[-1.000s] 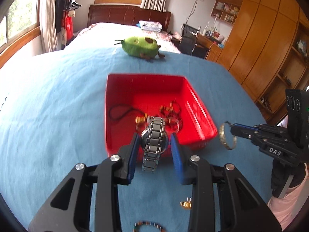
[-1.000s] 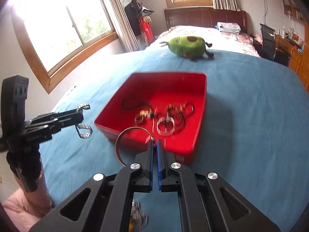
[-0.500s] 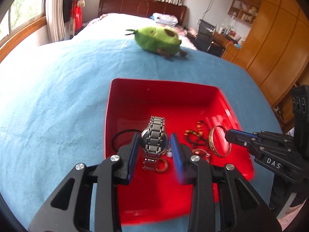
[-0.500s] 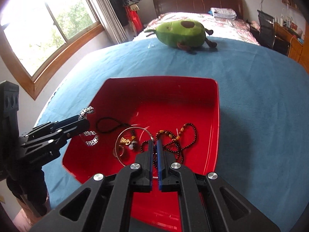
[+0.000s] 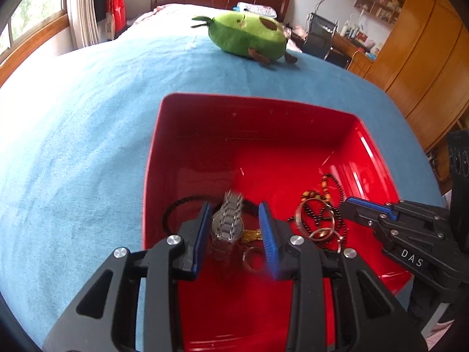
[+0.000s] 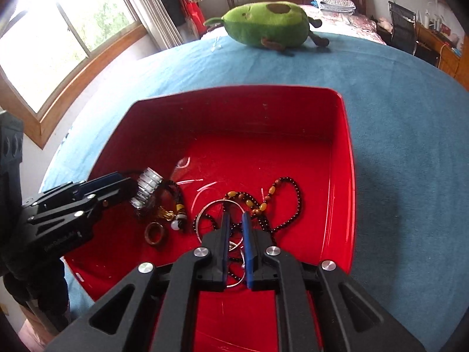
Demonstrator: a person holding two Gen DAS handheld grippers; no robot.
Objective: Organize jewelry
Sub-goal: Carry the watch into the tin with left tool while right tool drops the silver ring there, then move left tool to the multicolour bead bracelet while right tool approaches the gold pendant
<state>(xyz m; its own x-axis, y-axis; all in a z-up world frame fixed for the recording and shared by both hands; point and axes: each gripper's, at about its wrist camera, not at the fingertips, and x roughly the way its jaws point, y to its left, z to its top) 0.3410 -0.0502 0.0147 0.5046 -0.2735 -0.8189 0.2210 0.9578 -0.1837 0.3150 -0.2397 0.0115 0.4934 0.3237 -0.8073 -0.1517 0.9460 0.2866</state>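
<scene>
A red tray (image 5: 205,111) (image 6: 348,158) sits on the blue bedspread. My left gripper (image 5: 236,220) (image 6: 133,187) is inside it, jaws parted, with the blurred silver watch (image 5: 227,224) (image 6: 146,187) between them, loose and dropping. My right gripper (image 6: 236,223) (image 5: 347,205) is slightly open over the tray floor; the silver bangle (image 6: 215,220) (image 5: 313,214) lies free around its tips. A dark bead necklace (image 6: 281,202), black cord (image 5: 181,205), brown ring (image 6: 156,233) and gold charm (image 6: 165,214) lie in the tray.
A green avocado plush (image 5: 249,33) (image 6: 269,25) lies beyond the tray. The blue bedspread (image 5: 73,146) surrounds the tray. A window (image 6: 58,29) is to the left, wooden cabinets (image 5: 425,58) to the right, a desk and chair behind.
Both grippers moved forward over and down into the tray. The left jaws opened and the watch is slipping out. The right jaws parted and released the bangle.
</scene>
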